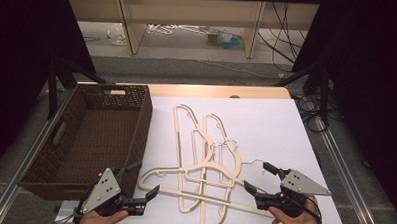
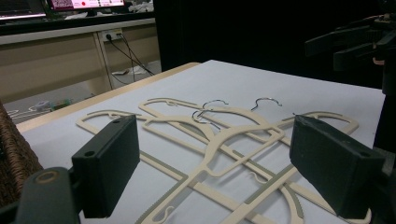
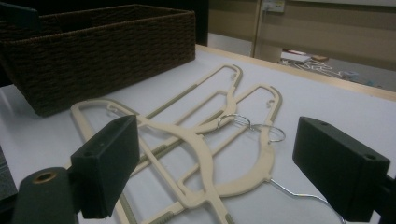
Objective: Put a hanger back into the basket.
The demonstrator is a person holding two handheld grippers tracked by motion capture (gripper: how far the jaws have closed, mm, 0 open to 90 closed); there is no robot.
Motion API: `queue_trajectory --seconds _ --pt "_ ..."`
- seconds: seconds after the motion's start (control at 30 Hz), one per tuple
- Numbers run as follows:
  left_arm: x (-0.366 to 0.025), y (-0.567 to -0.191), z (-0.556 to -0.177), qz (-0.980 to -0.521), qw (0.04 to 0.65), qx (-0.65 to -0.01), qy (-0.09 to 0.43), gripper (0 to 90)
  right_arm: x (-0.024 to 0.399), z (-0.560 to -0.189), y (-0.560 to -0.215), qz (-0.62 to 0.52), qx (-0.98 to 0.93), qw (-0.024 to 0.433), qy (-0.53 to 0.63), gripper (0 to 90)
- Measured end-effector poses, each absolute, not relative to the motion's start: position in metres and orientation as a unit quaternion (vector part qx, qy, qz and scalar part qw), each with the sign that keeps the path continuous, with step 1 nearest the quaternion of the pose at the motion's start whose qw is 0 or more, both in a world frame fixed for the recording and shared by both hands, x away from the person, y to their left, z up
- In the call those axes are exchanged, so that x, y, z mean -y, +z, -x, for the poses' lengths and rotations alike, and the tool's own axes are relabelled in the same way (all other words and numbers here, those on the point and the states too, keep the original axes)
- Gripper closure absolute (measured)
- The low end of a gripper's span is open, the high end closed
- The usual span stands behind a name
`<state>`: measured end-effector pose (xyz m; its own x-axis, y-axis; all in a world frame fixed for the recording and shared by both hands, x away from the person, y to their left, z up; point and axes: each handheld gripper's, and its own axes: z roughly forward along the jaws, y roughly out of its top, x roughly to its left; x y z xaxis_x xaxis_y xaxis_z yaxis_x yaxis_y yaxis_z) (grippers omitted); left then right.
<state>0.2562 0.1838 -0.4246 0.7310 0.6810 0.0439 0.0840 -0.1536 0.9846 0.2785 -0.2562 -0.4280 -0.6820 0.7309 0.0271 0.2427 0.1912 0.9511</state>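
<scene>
White-covered table in a dark-curtained room, brown wicker basket at its left edge, nothing inside, likely meant to take the cream hangers, which lie crossed in a pile mid-table, beside the basket; left tool and right tool flank the pile, jaws spread, holding nothing, poised to grab

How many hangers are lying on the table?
3, in one overlapping pile right of the basket: one hanger toward the basket, one beside it, one crossing them nearest the person. Overlap could hide another.
</scene>
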Motion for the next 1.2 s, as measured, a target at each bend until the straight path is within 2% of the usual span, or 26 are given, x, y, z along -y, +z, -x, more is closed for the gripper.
queue_trajectory --seconds 0.57,0.77,0.87,0.93,1.0,1.07,1.2 --pt "-0.182 -0.425 -0.256 -0.72 0.591 -0.263 0.249 15.9 0.255 -0.286 -0.432 -0.32 -0.756 0.2 0.535 16.5" --pt "-0.182 -0.425 -0.255 -0.72 0.591 -0.264 0.248 15.9 0.258 -0.29 -0.432 -0.324 -0.759 0.208 0.525 18.4" --pt "-0.181 -0.425 -0.255 -0.721 0.591 -0.265 0.247 15.9 0.261 -0.292 -0.431 -0.326 -0.767 0.193 0.518 19.2" --pt "-0.181 -0.425 -0.255 -0.721 0.591 -0.264 0.247 16.0 0.261 -0.295 -0.431 -0.323 -0.77 0.187 0.517 22.4" --pt "-0.181 -0.425 -0.254 -0.72 0.592 -0.267 0.245 16.0 0.263 -0.299 -0.431 -0.323 -0.783 0.185 0.499 29.7" --pt "-0.182 -0.424 -0.255 -0.72 0.592 -0.263 0.249 16.0 0.263 -0.303 -0.433 -0.336 -0.791 0.162 0.485 29.7" --pt "-0.181 -0.425 -0.255 -0.722 0.59 -0.265 0.246 16.0 0.262 -0.312 -0.433 -0.325 -0.824 0.144 0.44 34.8"
